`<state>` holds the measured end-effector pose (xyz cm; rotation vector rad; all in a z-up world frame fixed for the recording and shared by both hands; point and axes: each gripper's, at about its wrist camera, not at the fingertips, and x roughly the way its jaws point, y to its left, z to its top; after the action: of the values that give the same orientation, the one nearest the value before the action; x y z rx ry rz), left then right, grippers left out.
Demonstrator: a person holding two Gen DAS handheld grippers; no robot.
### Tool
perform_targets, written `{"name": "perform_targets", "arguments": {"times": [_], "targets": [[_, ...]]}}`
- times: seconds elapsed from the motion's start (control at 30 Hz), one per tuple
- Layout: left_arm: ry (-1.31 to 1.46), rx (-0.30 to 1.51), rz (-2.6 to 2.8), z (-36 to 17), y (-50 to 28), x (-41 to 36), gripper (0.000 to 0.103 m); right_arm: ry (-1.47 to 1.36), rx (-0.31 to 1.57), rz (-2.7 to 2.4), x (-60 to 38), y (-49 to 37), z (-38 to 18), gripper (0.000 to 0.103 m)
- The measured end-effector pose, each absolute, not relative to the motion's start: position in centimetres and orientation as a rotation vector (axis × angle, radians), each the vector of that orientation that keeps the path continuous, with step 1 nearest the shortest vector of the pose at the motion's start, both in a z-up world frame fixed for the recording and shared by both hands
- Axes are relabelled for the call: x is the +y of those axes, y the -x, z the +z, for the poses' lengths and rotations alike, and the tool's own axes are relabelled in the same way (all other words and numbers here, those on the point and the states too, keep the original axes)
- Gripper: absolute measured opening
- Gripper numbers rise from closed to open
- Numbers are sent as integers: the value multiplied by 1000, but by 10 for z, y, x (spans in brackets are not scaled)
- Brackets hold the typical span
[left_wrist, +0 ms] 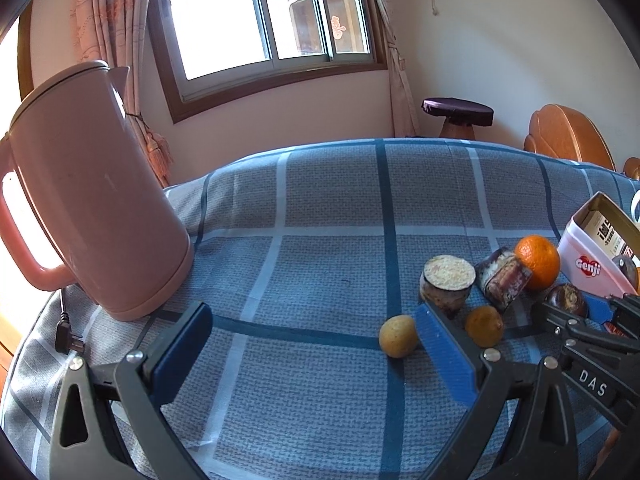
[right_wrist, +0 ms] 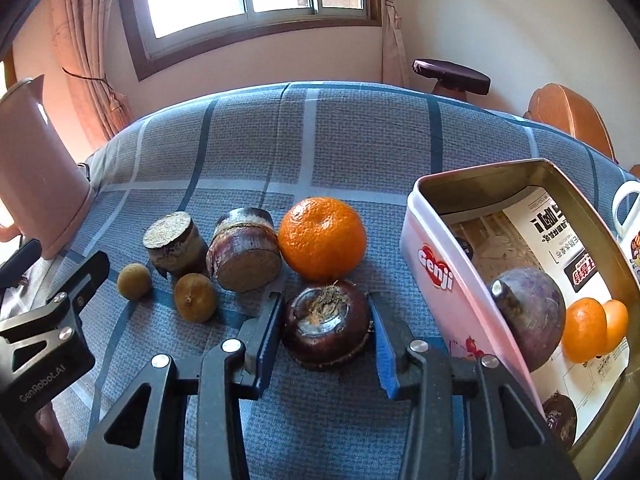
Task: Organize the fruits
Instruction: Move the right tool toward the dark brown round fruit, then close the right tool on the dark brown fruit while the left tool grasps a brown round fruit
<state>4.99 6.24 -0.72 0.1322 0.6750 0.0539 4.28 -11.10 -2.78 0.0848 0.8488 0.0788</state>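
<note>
On the tablecloth (right_wrist: 340,136), left to right — two longans (right_wrist: 134,276), two cane sections (right_wrist: 244,254), an orange (right_wrist: 322,238), then the tin (right_wrist: 452,280). A water chestnut (right_wrist: 326,326) lies before the orange; the kettle (left_wrist: 92,200) stands far left.

Daylight entered through the window (left_wrist: 264,12), overexposed to white. Both views were sharp, strongly bowed and vignetted at the edges. Fruit cast soft shadows.
</note>
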Motion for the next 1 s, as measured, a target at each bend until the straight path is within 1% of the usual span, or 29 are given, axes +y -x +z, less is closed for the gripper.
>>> {"name": "perform_targets", "arguments": {"times": [0.17, 0.3, 0.5, 0.57, 0.67, 0.73, 0.8, 0.83, 1.0], "targets": [[-140, 683, 15, -8, -49, 56, 103, -69, 695, 143, -121, -6, -9, 43], [-135, 683, -33, -7, -46, 51, 103, -58, 611, 147, -130, 12, 3, 43], [-87, 695, -106, -7, -41, 47, 103, 13, 533, 113, -140, 27, 12, 43], [-69, 706, -131, -7, -39, 45, 101, 29, 516, 102, -144, 32, 15, 43], [-69, 733, -158, -10, -39, 36, 94, 34, 507, 94, -147, 34, 15, 43], [-69, 762, -186, -13, -42, 27, 82, 25, 506, 93, -152, 35, 15, 43], [-77, 795, -203, -16, -46, 15, 74, 21, 504, 87, -154, 35, 15, 43], [-86, 808, -206, -19, -48, 11, 71, 18, 504, 86, -156, 35, 15, 43], [-162, 793, -183, -16, -54, -18, 70, 0, 508, 92, -159, 35, 14, 43]]}}
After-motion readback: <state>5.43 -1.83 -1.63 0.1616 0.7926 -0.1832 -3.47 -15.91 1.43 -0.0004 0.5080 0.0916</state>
